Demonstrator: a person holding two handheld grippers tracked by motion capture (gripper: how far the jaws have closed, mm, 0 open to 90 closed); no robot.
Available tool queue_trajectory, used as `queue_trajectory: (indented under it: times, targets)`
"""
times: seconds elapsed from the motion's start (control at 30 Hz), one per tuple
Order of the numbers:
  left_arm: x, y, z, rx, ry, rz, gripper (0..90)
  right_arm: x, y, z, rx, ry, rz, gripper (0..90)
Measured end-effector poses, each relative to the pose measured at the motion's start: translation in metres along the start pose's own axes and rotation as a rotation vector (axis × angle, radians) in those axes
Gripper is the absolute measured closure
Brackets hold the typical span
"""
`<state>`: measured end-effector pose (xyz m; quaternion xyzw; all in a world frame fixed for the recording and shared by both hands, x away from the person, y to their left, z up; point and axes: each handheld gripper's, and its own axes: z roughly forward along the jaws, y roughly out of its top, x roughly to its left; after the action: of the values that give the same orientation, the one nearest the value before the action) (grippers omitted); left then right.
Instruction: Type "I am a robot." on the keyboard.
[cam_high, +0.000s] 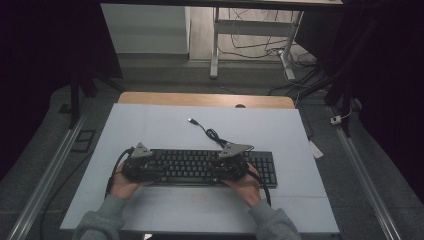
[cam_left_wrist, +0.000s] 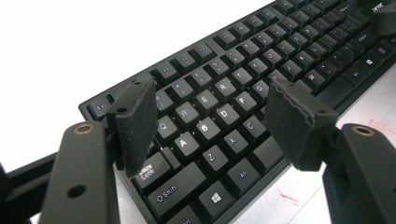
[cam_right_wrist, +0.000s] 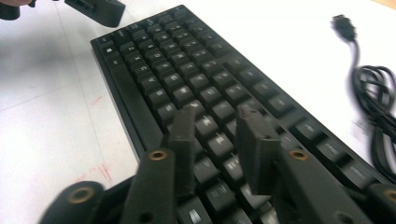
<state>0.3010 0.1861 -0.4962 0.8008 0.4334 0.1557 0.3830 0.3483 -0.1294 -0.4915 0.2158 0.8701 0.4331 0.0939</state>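
Observation:
A black keyboard (cam_high: 200, 167) lies across the white mat, with its USB cable (cam_high: 212, 134) coiled behind it and the plug (cam_high: 192, 120) lying loose. My left gripper (cam_high: 149, 170) hovers over the keyboard's left end. In the left gripper view the left gripper (cam_left_wrist: 210, 93) stands wide open above the A, S and D keys of the keyboard (cam_left_wrist: 289, 51), with nothing between its pads. My right gripper (cam_high: 226, 170) hovers over the keyboard's right half. In the right gripper view the right gripper (cam_right_wrist: 215, 116) shows a narrow gap over the keys (cam_right_wrist: 187, 60), with nothing held.
The white mat (cam_high: 150, 125) covers a wooden table (cam_high: 205, 99). The cable's coil (cam_right_wrist: 378, 98) lies right of the keyboard in the right gripper view. Desk legs (cam_high: 215, 45) and loose wires are on the floor beyond the table. Metal rails (cam_high: 50, 170) run along both sides.

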Motion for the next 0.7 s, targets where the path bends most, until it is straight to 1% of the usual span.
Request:
queue_trajectory:
  times: [0.17,0.4,0.5,0.7]
  targets:
    - [0.001,0.0,-0.001,-0.004,0.002,0.002,34.1,-0.01,-0.009,-0.016,-0.016,-0.021,0.017,57.3]
    - [0.001,0.0,-0.002,-0.013,0.004,0.004,34.1,-0.019,-0.02,-0.033,-0.02,-0.044,0.028,53.1]
    - [0.001,0.0,-0.002,-0.014,0.004,0.006,34.1,-0.022,-0.023,-0.037,-0.021,-0.052,0.034,52.7]
    - [0.001,0.0,-0.002,-0.019,0.007,0.006,34.1,-0.025,-0.025,-0.04,-0.021,-0.063,0.04,52.6]
